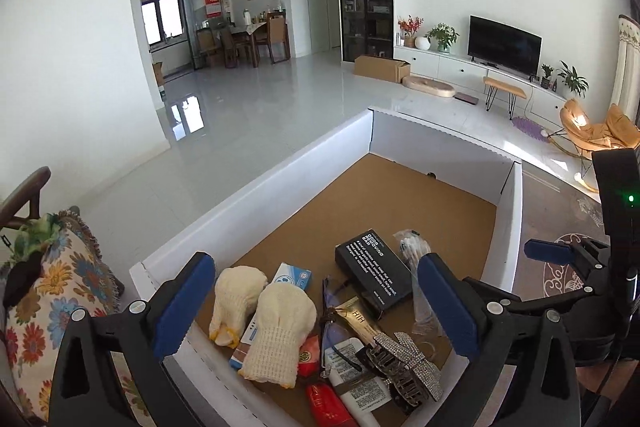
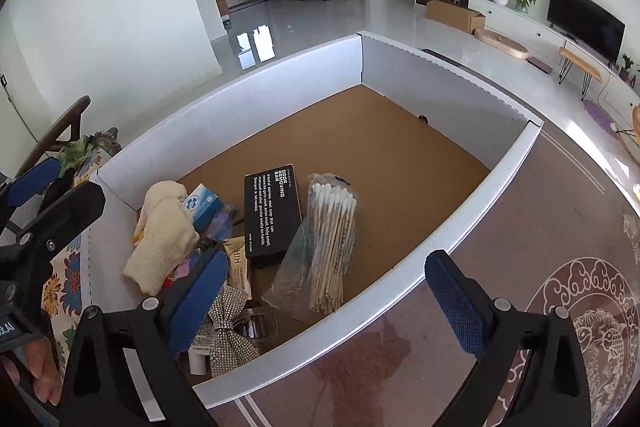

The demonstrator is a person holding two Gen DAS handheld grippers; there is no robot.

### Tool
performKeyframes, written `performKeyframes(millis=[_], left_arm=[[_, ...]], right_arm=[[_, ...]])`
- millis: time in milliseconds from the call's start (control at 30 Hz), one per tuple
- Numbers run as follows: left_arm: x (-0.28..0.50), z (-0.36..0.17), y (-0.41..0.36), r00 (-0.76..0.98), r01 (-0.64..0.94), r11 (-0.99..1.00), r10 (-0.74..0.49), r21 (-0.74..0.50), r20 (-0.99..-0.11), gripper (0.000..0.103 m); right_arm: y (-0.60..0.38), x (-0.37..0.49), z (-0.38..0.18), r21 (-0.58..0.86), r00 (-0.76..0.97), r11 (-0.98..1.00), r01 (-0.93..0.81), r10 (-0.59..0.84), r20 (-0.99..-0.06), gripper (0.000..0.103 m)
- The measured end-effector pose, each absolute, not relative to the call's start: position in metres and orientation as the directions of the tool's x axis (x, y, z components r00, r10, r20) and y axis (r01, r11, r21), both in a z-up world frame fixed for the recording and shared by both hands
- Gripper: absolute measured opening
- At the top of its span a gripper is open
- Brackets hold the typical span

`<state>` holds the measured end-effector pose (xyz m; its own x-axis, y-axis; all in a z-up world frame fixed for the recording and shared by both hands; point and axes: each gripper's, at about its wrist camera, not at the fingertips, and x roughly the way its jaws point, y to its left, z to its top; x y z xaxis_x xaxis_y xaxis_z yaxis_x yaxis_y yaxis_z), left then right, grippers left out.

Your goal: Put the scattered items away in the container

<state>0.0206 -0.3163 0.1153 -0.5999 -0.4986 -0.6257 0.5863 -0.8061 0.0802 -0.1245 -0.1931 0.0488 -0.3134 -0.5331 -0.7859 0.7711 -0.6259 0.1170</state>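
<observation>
White living-room tiles stretch beyond the counter (image 2: 520, 227), where the container (image 2: 240, 99) holds gloves (image 1: 276, 323), cotton swabs (image 2: 332, 239) and a black box (image 2: 272, 211), both hand-held grippers, left (image 1: 316, 307) and right (image 2: 324, 303), spread empty above it

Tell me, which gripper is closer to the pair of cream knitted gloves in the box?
Left. The left gripper hangs open right over the cream knitted gloves, which lie between its fingers. The right gripper straddles the white cardboard box's near wall, off to the gloves' right.
</observation>
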Motion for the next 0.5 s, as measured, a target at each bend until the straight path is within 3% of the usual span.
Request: performKeyframes(millis=[500], left_arm=[[0.0233,0.1111,-0.3181,-0.540,0.643,-0.756,-0.562,0.123,-0.627,0.103]], right_arm=[[-0.2010,-0.1227,0.0415,0.105,-0.302,-0.624,0.774,-0.510,-0.806,0.100]])
